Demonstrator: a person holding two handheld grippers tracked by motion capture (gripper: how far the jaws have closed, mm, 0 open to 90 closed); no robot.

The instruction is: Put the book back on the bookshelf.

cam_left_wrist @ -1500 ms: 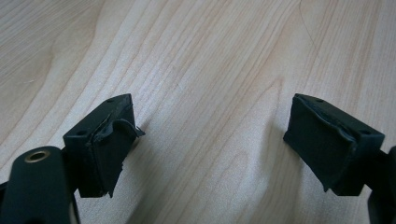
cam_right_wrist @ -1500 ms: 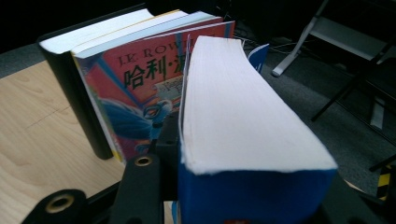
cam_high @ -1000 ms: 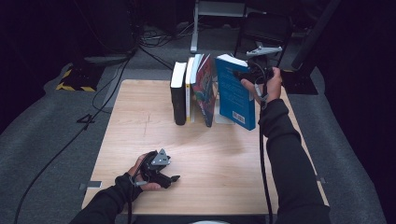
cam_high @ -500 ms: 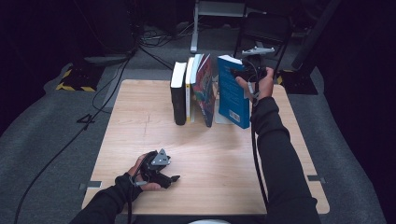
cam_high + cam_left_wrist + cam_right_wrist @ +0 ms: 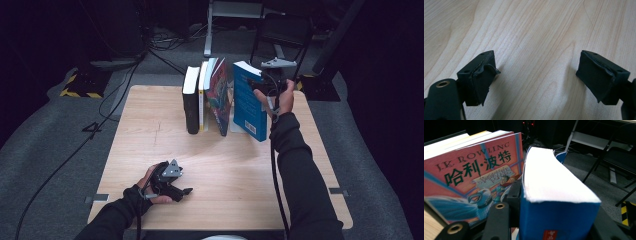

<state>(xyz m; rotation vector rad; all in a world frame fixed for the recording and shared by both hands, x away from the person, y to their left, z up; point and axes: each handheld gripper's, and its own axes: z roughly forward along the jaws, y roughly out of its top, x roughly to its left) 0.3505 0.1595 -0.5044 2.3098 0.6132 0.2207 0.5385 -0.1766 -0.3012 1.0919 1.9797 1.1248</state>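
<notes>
— How many books do you count on the table (image 5: pixel 165 130)?

— Four, standing in a row at the far middle. From my left: one black book (image 5: pixel 190 100), one thin book with a yellow spine (image 5: pixel 202 95), one with a red and blue picture cover (image 5: pixel 221 95) that leans to the left onto its neighbours, and one thick blue book (image 5: pixel 247 100) at the right end.

— Which one are you working on?

— The thick blue book. My right gripper (image 5: pixel 265 86) grips it near the top: in the right gripper view my two black jaws stand either side of it with its white page block (image 5: pixel 551 180) between them, pressed against its covers. It stands apart from the picture-cover book (image 5: pixel 471 182), tilted, its lower edge on the wood.

— And your other hand?

— My left gripper (image 5: pixel 180 191) rests low on the near left part of the table, well apart from all four books. Its two pads (image 5: pixel 479 77) are spread wide with bare wood between them.

— Anything else to count?

— One cable (image 5: pixel 277 185) trailing along my right sleeve.
</notes>
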